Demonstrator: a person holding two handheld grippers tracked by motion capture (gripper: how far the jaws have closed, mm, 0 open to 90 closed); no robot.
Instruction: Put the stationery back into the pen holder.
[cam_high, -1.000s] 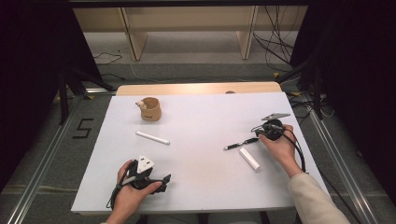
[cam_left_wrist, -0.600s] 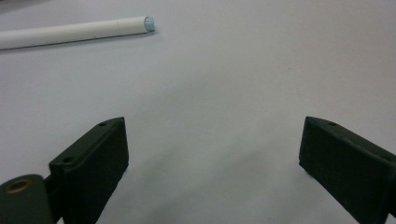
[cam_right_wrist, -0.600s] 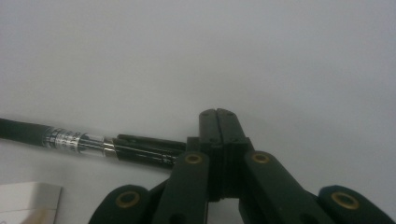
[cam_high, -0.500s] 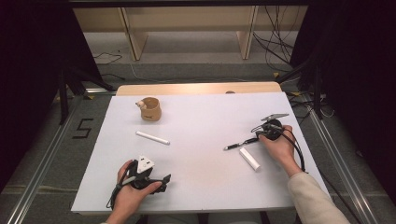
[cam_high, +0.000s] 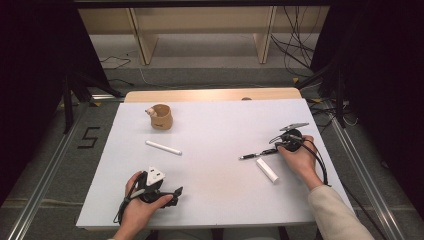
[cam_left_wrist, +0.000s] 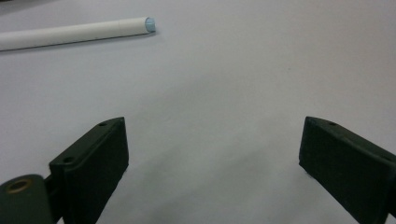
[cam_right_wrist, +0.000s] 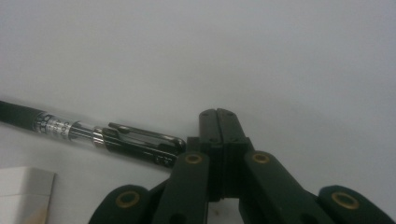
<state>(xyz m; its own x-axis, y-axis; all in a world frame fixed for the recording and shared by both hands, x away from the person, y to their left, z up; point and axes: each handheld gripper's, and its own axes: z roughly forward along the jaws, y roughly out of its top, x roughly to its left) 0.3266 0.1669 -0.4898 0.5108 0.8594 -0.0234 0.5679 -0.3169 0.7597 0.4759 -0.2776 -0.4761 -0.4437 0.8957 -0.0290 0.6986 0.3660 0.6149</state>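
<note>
Nearest the person, the left gripper (cam_high: 175, 192) rested on the white table (cam_high: 215, 130), jaws spread wide with nothing between them. Beyond it, further from the near edge than that gripper, lay a long white tube (cam_high: 163, 147), its length running crosswise. To the right of the tube, the right gripper (cam_high: 274, 150) had its jaws pressed together, empty. The black pen (cam_right_wrist: 100, 134) lay just beside those jaws, its long axis crosswise, tip pointing toward the tube. A short white cylinder (cam_high: 267, 170) lay near the pen. Farthest, behind the tube, stood a wooden cup (cam_high: 161, 117).
</note>
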